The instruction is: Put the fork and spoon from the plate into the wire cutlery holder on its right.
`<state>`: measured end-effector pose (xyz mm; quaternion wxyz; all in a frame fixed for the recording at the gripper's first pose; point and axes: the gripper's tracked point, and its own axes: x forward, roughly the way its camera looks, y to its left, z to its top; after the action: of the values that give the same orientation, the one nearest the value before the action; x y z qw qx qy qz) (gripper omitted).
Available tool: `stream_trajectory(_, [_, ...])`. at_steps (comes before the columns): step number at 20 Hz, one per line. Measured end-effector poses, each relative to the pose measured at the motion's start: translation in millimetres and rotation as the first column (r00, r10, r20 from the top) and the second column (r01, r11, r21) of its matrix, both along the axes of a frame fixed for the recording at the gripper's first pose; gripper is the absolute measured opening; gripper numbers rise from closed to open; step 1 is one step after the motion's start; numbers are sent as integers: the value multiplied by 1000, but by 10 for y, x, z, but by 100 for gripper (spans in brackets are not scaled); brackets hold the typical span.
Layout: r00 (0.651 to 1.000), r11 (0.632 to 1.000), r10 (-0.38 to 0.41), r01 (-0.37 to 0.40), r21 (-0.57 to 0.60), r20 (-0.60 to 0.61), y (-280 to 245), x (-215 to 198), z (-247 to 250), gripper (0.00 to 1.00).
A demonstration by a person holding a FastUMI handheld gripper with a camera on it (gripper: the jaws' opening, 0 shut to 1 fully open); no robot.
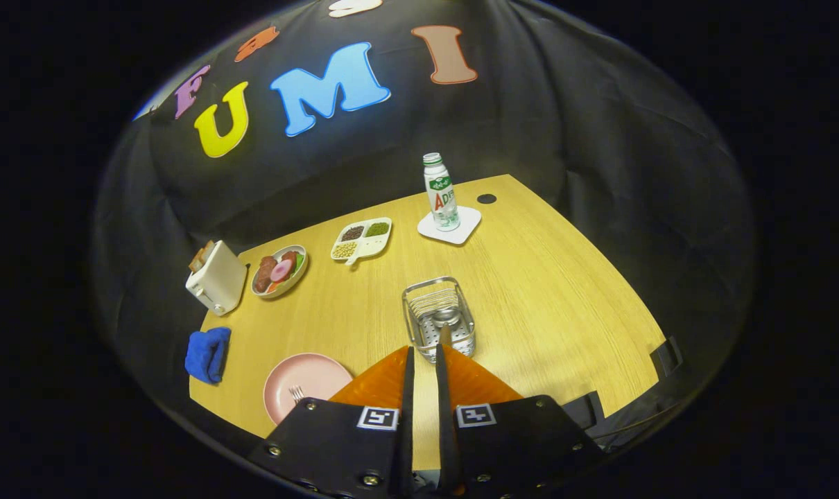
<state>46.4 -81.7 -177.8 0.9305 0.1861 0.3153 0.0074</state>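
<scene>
- Gripper (424, 350): fingers drawn close together with a narrow gap between them. A slim handle rises from that gap at the tips; it appears pinched between both fingers. The tips sit directly above the near edge of the wire cutlery holder (439, 317).
- Spoon (445, 320): bowl end hangs down inside the holder, handle running back to the fingertips.
- Blue cloth (208, 354): bunched at the left edge of the wooden table (565, 298), well left of the fingers.
- Toaster (216, 278): white, with a slice of bread in its slot, standing beyond the cloth.
- Pink plate (307, 380): lies just left of the fingers, partly hidden by the gripper body.
- Fork (297, 394): tines visible on the plate near the gripper body; the handle is hidden.
- Bowl of food (280, 270): sits just right of the toaster.
- Divided tray (362, 240): holds three portions of beans or grains, further back, right of the bowl.
- Wire cutlery holder: stands on the table to the right of the plate, directly ahead of the fingers.
- Bottle (440, 192): upright on a white coaster (450, 225) beyond the holder, near the far table edge.
</scene>
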Motion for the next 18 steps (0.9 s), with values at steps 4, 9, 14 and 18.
stream_trajectory(4, [994, 994, 106, -105, -28, 15, 423, -105, -7, 16])
stream_trajectory(9, [968, 968, 251, -251, -7, -17, 1124, -277, -197, 16])
stream_trajectory(14, [932, 934, 358, -358, 14, -56, 1675, -433, -384, 16])
stream_trajectory(18, [895, 902, 431, -432, 17, -112, 1973, -580, -609, 16])
